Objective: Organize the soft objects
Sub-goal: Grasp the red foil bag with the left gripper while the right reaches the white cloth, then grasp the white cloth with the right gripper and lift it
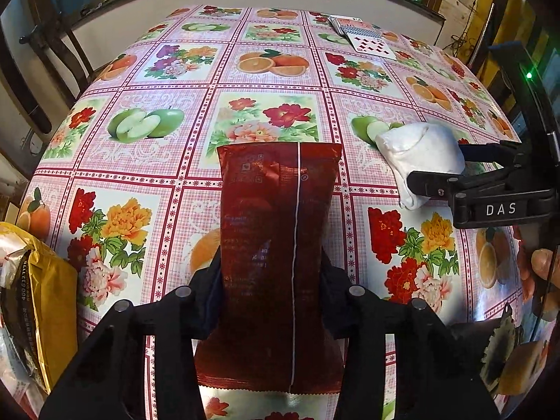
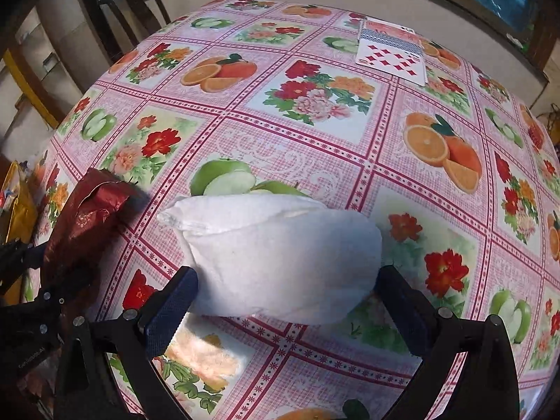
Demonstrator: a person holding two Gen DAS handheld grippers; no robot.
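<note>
Gripping one dark red foil packet (image 1: pixel 280 252) between its fingers, the left gripper (image 1: pixel 269 301) is clamped on the packet's sides. Right gripper (image 2: pixel 283 287) has its fingers spread wide against one white cloth bundle (image 2: pixel 280 252) on the bench (image 2: pixel 315 161). One spread of playing cards (image 2: pixel 392 52) lies far beyond the fingertips.

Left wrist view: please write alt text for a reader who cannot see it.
The left gripper is shut on a red packet above a table covered in a fruit-and-flower cloth. At right, the right gripper holds a white pouch; playing cards lie at the far edge.
</note>
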